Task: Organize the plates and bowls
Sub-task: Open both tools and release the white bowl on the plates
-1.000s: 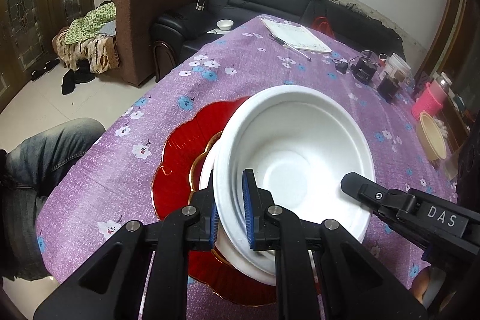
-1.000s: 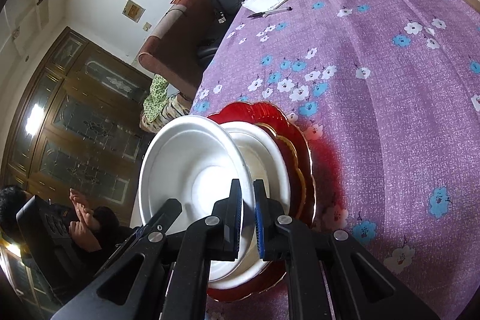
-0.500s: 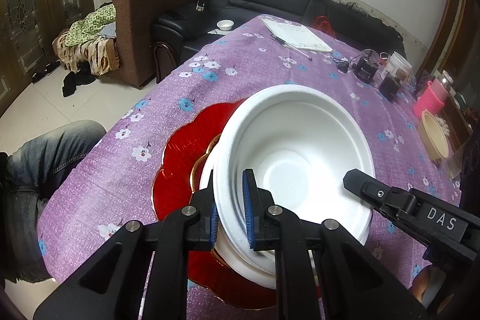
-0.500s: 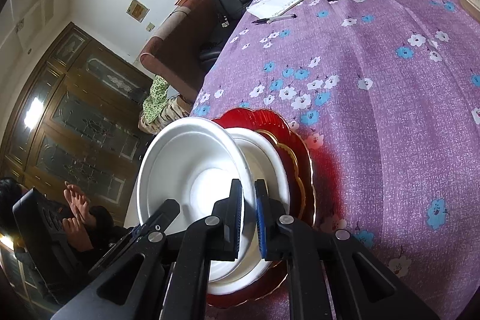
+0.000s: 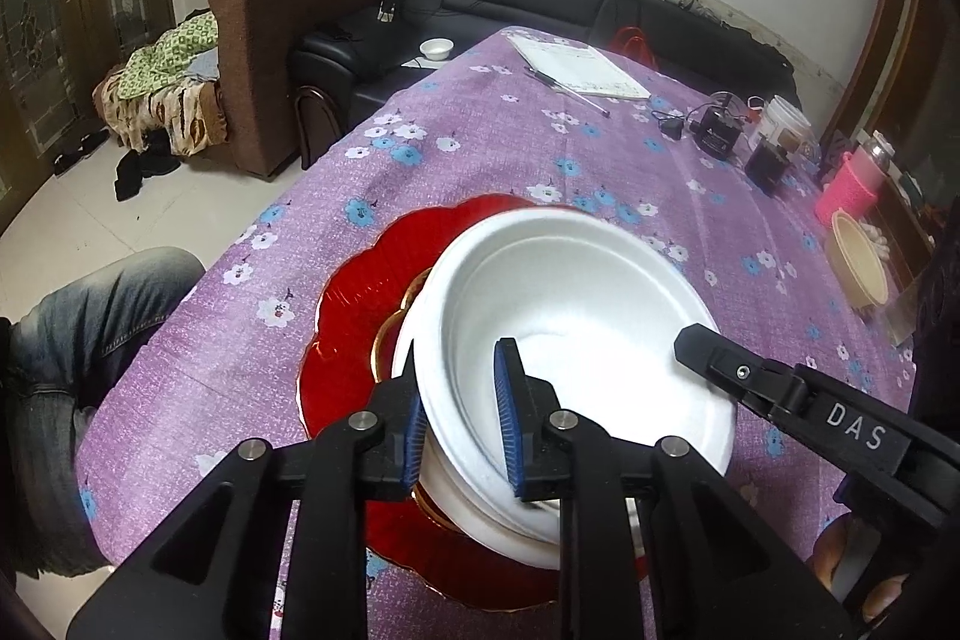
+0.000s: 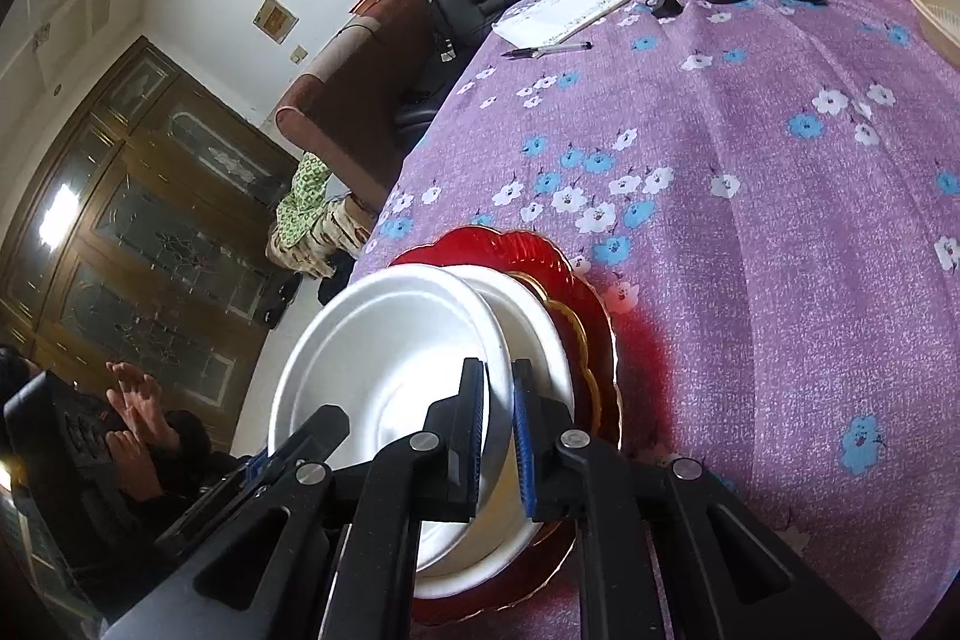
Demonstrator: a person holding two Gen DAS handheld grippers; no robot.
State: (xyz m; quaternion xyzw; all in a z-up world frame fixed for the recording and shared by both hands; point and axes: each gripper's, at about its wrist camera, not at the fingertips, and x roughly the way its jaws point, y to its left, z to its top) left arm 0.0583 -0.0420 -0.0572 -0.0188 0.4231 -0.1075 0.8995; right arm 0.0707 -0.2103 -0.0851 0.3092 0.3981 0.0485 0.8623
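A white foam bowl [image 5: 576,316] rests tilted in a second white bowl [image 5: 510,532] on a red scalloped plate [image 5: 360,304] with a gold rim. My left gripper [image 5: 462,424] has opened; its jaws stand apart on either side of the top bowl's near rim. My right gripper [image 6: 497,436] is still shut on the top bowl's rim [image 6: 492,340] at the opposite side. It also shows in the left wrist view [image 5: 780,388]. The stack also shows in the right wrist view, with the lower bowl [image 6: 540,334] and the red plate [image 6: 576,292].
The table has a purple flowered cloth [image 5: 480,160]. At its far end lie a notebook [image 5: 576,64], a pen [image 6: 546,49], black boxes [image 5: 714,130], a white jar [image 5: 786,124], a pink cup [image 5: 852,184] and a tan bowl [image 5: 858,268]. A person's knee [image 5: 72,328] is at the left edge.
My left gripper's jaws have opened off the top bowl's rim. The right gripper keeps its grip. The bowl has settled slightly.
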